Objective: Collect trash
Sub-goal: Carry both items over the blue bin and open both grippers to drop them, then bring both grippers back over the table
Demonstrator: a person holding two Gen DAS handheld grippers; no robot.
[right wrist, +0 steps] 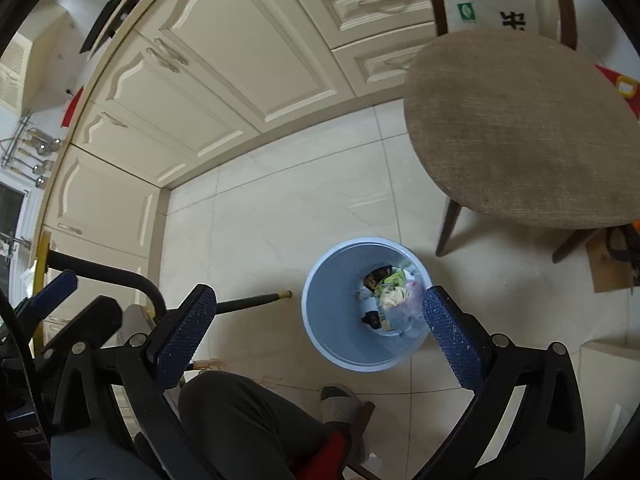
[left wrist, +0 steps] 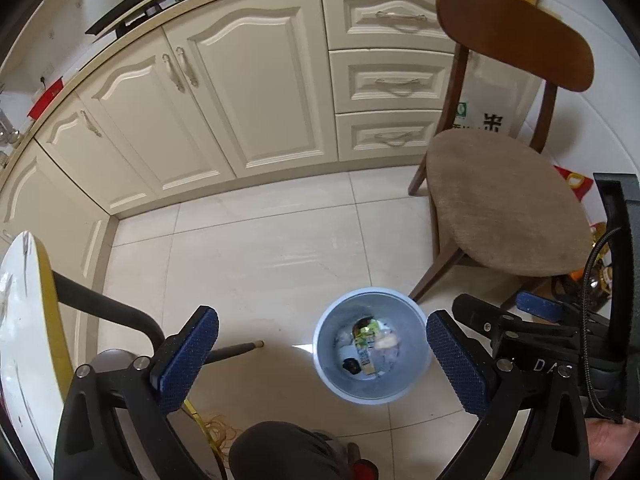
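- Down in the lower middle of both views stands the blue bin [left wrist: 370, 346] on the tiled floor [left wrist: 260, 248], upright, its round mouth facing straight up at the cameras (so no long axis shows from here).
- Inside it lies the trash [left wrist: 366, 346]: crumpled wrappers in green, white and black, one narrow packet running roughly top to bottom of the frame; what each scrap is cannot be made out.
- Left claw [left wrist: 320, 360] is spread wide with nothing between its blue pads [left wrist: 188, 356]; the bin sits in the gap, nearer the right pad.
- Right claw [right wrist: 318, 348] is likewise wide apart and holds nothing; its right pad [right wrist: 452, 340] overlaps the bin's rim and hides part of the contents.
- Wooden chair [left wrist: 504, 200] with a tan seat fills the right side, just beside the bin; its backrest is cut off in the right wrist view.
- Cream cabinets [left wrist: 224, 92] curve across the top.
- At the left edge, a white surface [left wrist: 20, 320] with a yellow rim is only partly in frame.
- Dark trouser leg [right wrist: 240, 424] and a slippered foot [right wrist: 340, 400] show at the bottom.
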